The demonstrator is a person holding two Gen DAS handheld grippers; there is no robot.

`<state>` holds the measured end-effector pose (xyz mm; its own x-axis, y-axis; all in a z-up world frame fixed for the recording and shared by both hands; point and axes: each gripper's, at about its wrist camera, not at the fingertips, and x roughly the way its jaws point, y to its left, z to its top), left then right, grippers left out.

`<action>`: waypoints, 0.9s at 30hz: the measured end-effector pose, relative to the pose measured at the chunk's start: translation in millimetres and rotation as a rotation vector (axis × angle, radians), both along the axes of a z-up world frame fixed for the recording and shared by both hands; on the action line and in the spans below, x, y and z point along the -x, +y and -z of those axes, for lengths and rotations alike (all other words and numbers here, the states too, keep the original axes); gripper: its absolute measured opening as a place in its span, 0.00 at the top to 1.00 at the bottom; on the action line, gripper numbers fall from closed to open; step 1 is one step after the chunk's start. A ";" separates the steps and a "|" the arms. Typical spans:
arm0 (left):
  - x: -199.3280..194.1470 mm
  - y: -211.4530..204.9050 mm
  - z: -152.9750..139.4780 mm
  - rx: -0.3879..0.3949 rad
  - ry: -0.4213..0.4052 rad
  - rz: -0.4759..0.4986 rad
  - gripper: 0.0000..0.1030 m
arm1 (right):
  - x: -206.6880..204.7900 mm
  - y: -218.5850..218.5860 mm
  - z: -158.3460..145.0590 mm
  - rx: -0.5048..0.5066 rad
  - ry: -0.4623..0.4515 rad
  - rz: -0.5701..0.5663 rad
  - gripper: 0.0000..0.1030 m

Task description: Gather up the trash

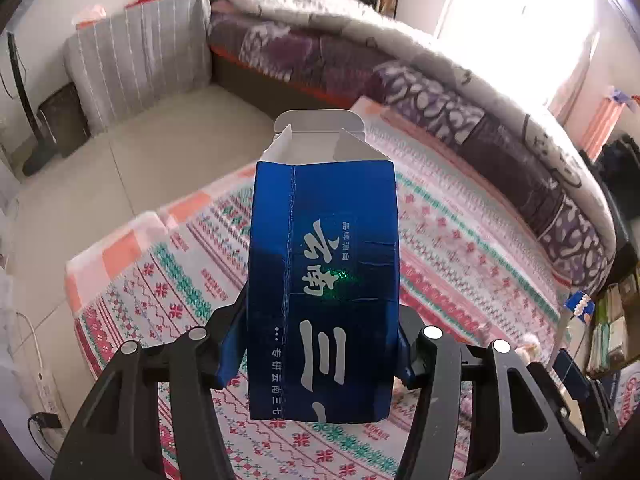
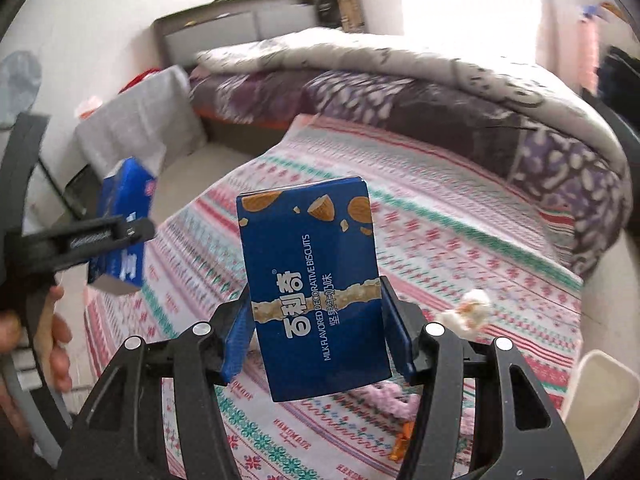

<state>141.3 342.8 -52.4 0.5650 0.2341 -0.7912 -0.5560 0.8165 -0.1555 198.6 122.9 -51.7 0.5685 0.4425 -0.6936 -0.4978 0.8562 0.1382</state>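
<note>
**Item 1: blue carton (image 1: pixel 324 288), qty 1.** Held in L gripper (image 1: pixel 320 344), clamped between both blue pads (image 1: pixel 230 350) across its lower half; jaws closed to carton width. Top end open, white flaps up, pointing away from the gripper. Face creased near mid-height, so prob. empty, light, thin card. Will crush if squeezed harder. Best hold: low on the narrow sides, near the closed bottom, as now. Glossy skin, may slip if grip is eased. Also seen from R cam, out to the left of R gripper, same carton (image 2: pixel 124 224) in the L tool.

**Item 2: biscuit box (image 2: pixel 316 284), qty 1.** Held in R gripper (image 2: pixel 318 344), pads on both side walls at lower half; jaws closed to box width. Flaps look shut, walls flat and square. Stiffer than item 1; judged light, contents unknown. Hold on side walls near a corner edge is where card resists best.

**Loose bits left, fwd/below R gripper:**
- white crumpled wad (image 2: pixel 468 312), qty 1, just right of the R jaw, on the bedsheet (image 2: pixel 460 240). Soft, pinch anywhere.
- orange wrapper (image 2: pixel 402 442), qty 1, below the box, partly hidden. Thin, slippery.
- pink fluffy thing (image 2: pixel 384 398), qty 1, under the box; trash or not, can't tell.

**Receptacle:** white bin (image 2: pixel 600 404), qty 1, low right of R gripper, only the rim shows.

**Status:** both tools full, 2 boxes airborne over bed; neither dropped off yet.
</note>
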 end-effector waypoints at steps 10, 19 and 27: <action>2.2 -50.2 -26.9 -0.165 -0.092 0.013 0.45 | -1.5 -37.3 -10.3 -0.018 -0.032 0.200 0.47; -2.0 -92.1 -36.3 -0.224 -0.130 0.085 0.45 | -1.9 -65.1 -20.3 -0.020 -0.062 0.318 0.47; -8.3 -123.6 -35.9 -0.238 -0.141 0.147 0.45 | -2.7 -85.9 -25.5 -0.027 -0.069 0.367 0.46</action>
<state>149.6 219.1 -16.5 0.7065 0.3112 -0.6357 -0.4163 0.9091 -0.0177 201.3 37.0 -26.2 0.7378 0.2182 -0.6388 -0.1672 0.9759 0.1402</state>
